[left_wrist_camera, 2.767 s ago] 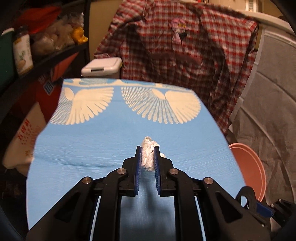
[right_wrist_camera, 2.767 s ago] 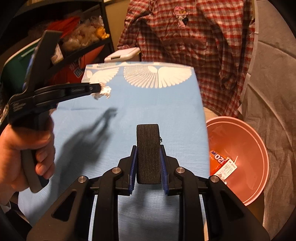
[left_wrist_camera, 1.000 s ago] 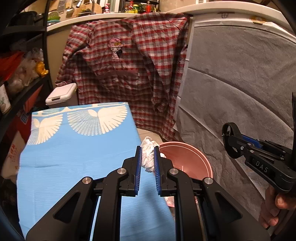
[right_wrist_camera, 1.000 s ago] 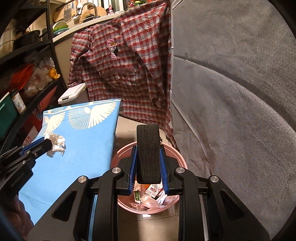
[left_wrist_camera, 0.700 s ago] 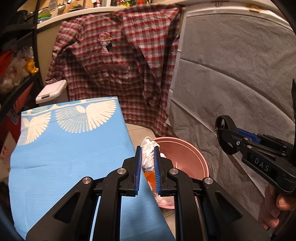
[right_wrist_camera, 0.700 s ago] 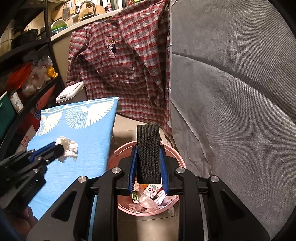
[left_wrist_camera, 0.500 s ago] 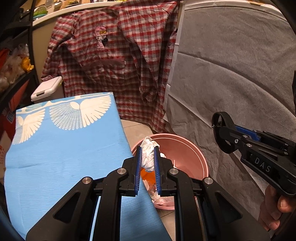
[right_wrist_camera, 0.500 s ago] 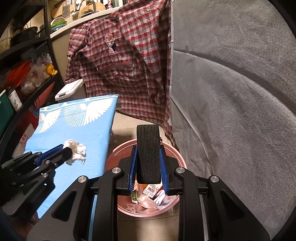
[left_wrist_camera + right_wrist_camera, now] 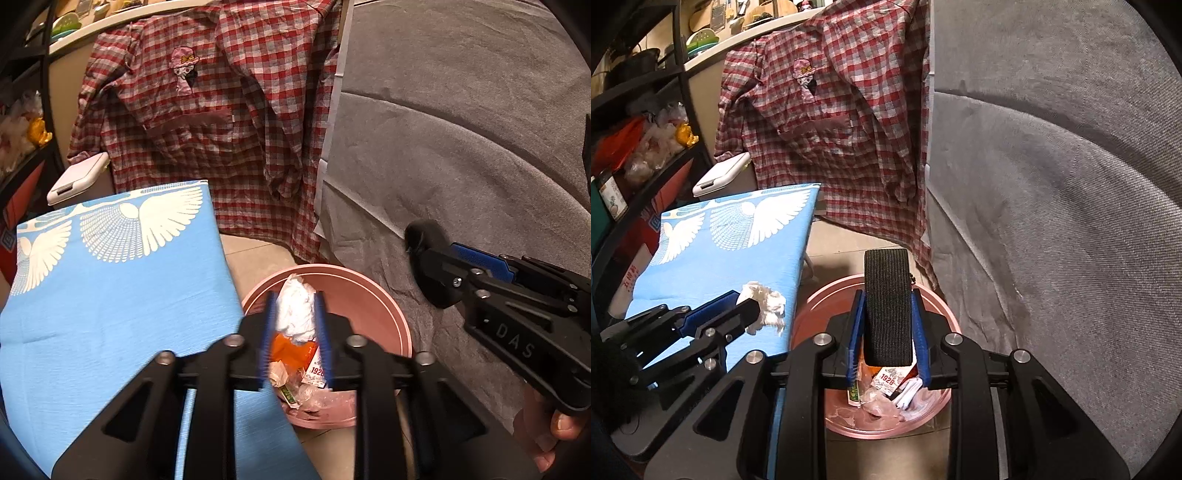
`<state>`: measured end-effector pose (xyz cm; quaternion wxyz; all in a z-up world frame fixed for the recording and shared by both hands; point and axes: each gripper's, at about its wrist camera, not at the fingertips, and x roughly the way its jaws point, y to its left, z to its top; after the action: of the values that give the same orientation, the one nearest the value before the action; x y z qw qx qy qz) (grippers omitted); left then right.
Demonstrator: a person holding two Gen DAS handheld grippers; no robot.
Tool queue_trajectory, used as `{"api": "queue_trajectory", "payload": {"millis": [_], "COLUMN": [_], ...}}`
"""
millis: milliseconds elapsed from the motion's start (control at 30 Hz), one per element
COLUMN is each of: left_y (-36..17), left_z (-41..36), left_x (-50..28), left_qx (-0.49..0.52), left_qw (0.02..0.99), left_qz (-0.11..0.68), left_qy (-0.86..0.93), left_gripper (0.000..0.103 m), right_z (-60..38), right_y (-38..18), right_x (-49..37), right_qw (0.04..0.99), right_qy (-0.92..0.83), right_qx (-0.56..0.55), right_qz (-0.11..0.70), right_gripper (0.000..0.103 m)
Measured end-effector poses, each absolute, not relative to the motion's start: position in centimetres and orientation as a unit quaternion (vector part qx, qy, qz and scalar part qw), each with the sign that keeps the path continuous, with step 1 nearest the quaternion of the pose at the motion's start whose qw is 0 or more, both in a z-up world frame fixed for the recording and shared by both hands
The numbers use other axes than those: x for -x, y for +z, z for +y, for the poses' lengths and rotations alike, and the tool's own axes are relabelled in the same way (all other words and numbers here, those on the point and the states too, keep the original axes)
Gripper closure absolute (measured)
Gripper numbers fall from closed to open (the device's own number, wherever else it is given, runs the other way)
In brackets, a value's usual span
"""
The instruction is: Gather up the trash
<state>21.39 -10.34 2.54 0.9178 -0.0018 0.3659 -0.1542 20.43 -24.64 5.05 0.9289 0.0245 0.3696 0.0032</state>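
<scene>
A crumpled white tissue sits between the blue pads of my left gripper, right above the pink bin. Its jaws are opening, with a gap beside the tissue. In the right wrist view the left gripper still carries the tissue at the edge of the blue cloth. My right gripper holds an upright black roll of tape over the bin. Its jaws are opening too, while the pads still touch the roll. From the side, the roll shows at the right gripper's tip.
The bin holds wrappers and an orange packet. A table under a blue winged cloth stands left of it. Behind hang a red plaid shirt and a grey cover. A white box and cluttered shelves sit far left.
Both grippers have moved off the blue table to above the pink bin and sunk a little. The left jaws have spread apart around the tissue.
</scene>
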Motion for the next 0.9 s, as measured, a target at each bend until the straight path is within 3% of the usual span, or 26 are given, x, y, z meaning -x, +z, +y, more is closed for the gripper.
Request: {"api": "queue_trajectory", "payload": {"millis": [267, 433, 633, 900], "left_y": [3.2, 4.2, 6.1, 8.3], "left_z": [-10.0, -9.0, -6.8, -3.0], "left_x": [-20.9, -19.9, -17.1, -12.4], "left_qx": [0.002, -0.001, -0.005, 0.012], "left_qw": [0.922, 0.927, 0.939, 0.951], "left_qz": [0.355, 0.345, 0.318, 0.292], "left_qy": [-0.157, -0.149, -0.133, -0.101], "left_gripper": [0.061, 0.045, 0.025, 0.014], "right_z": [-24.8, -24.7, -24.5, -24.0], "right_y": [5.4, 6.2, 7.7, 9.0], "right_x": [-20.2, -19.1, -16.3, -11.0], "right_qw": [0.932, 0.938, 0.947, 0.958], "right_qy": [0.003, 0.001, -0.004, -0.023], "right_qx": [-0.029, -0.025, -0.020, -0.001], "right_qz": [0.361, 0.346, 0.321, 0.286], "right_gripper": [0.056, 0.047, 0.025, 0.010]}}
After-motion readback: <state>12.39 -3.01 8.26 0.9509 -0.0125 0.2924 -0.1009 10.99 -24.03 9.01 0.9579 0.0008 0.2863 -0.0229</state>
